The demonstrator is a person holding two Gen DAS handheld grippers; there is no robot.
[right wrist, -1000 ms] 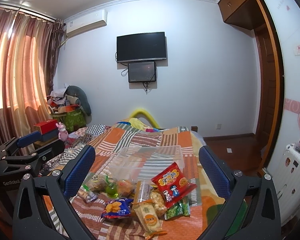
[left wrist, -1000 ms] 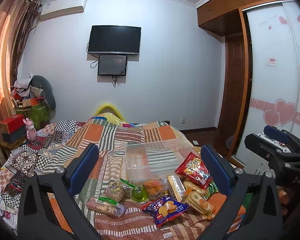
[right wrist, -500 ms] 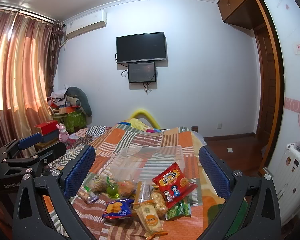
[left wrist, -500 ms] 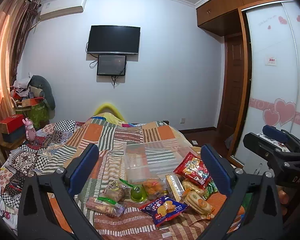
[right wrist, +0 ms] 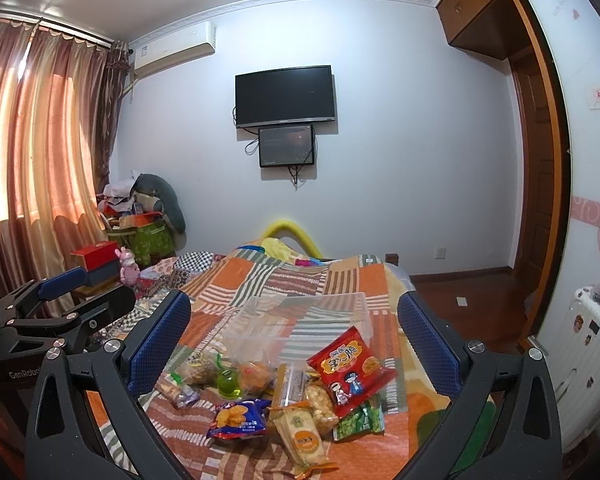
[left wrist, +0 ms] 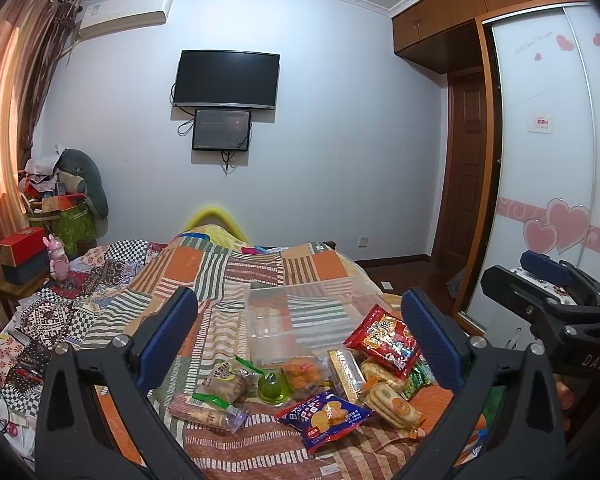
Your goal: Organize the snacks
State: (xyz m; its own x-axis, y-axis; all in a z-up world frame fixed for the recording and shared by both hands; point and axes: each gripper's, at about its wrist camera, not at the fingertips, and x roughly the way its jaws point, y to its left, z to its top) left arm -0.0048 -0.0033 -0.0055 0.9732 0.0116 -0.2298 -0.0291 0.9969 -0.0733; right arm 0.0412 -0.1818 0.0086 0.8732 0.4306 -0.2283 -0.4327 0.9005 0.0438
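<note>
- The left gripper (left wrist: 298, 336) hangs above the bed (left wrist: 260, 276), jaws spread wide and empty.
- A clear plastic bin (left wrist: 300, 320) sits on the patchwork quilt.
- Snack packets lie against the bin's near edge: a red bag (left wrist: 384, 338), blue bag (left wrist: 326, 414), green jelly cup (left wrist: 274, 388).
- The right gripper (left wrist: 548, 284) shows at the right edge.

Red snack bag (left wrist: 384, 340), blue biscuit packet (left wrist: 325, 413), orange-striped patchwork bedspread (left wrist: 252, 268).

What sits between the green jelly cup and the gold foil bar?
A clear bag of orange fried snacks lies between the green jelly cup and the gold foil bar, clearest in the left wrist view.
</note>
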